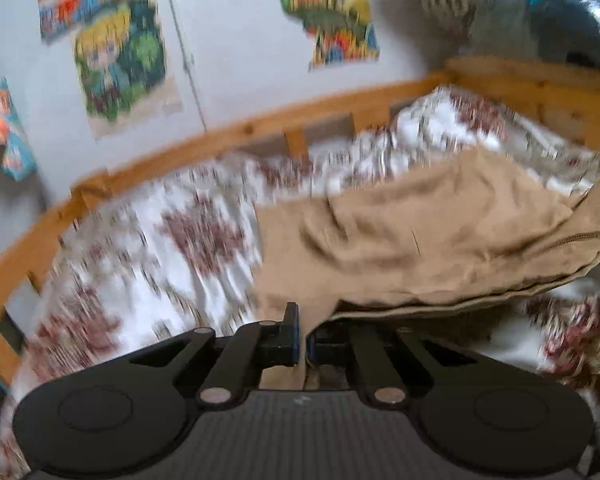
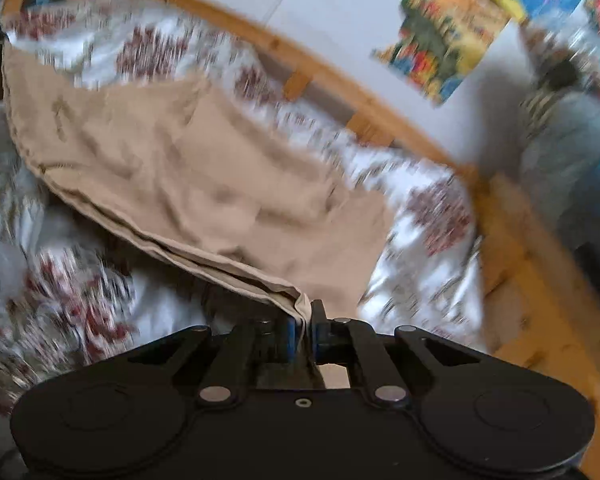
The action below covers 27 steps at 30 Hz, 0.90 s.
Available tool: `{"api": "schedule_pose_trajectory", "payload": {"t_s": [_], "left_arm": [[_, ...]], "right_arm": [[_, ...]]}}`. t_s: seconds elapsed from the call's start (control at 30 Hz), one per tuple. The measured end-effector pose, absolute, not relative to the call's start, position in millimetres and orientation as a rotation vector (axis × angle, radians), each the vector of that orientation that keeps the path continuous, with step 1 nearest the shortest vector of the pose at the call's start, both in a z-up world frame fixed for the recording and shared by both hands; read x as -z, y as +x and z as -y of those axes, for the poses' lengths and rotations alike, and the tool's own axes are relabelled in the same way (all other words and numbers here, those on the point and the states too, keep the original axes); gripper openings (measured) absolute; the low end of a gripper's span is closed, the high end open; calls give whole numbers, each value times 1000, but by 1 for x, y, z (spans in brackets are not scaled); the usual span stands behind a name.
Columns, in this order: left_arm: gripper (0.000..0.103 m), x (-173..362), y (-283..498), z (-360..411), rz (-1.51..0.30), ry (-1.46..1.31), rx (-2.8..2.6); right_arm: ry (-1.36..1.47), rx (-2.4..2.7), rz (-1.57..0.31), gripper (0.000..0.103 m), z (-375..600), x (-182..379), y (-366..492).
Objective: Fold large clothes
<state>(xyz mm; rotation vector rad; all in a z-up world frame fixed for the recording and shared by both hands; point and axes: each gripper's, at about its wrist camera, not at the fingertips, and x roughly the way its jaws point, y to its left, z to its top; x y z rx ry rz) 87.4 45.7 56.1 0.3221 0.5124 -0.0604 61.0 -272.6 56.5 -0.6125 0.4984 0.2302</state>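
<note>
Hanging between both tongs, a tan garment (image 1: 420,232) sags over the floral bedspread (image 1: 140,248) of a wooden bed (image 1: 260,120), wrinkled, with stitched seams; left tongs (image 1: 302,340) and right tongs (image 2: 306,328) each pinch its hem

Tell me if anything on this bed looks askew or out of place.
Nothing is damaged or spilled. The tan garment lies rumpled on the floral bedspread, its near edge lifted off the bed, pinched at one end by the left gripper and at the other by the right gripper. That fits a fold in progress.
</note>
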Motion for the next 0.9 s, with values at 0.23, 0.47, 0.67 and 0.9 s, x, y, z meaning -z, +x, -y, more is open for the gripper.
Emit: {"api": "schedule_pose_trajectory", "payload": {"t_s": [0.23,0.47,0.67,0.9], "left_arm": [[5,-95,151,-40,-521,282,35],[5,-48,271,-42,-719,367,0],[7,8,340,-48,-889,397,11],[91,-11,343,-100,-877,87,57]], "right_arm": [[-535,-134,-411,7,274,-97,115],[-529,-114,-546,7,269,-45,232],[-574,-109,-650,22,262,17,302],[-113,-292,-640,85,320,-10,299]]}}
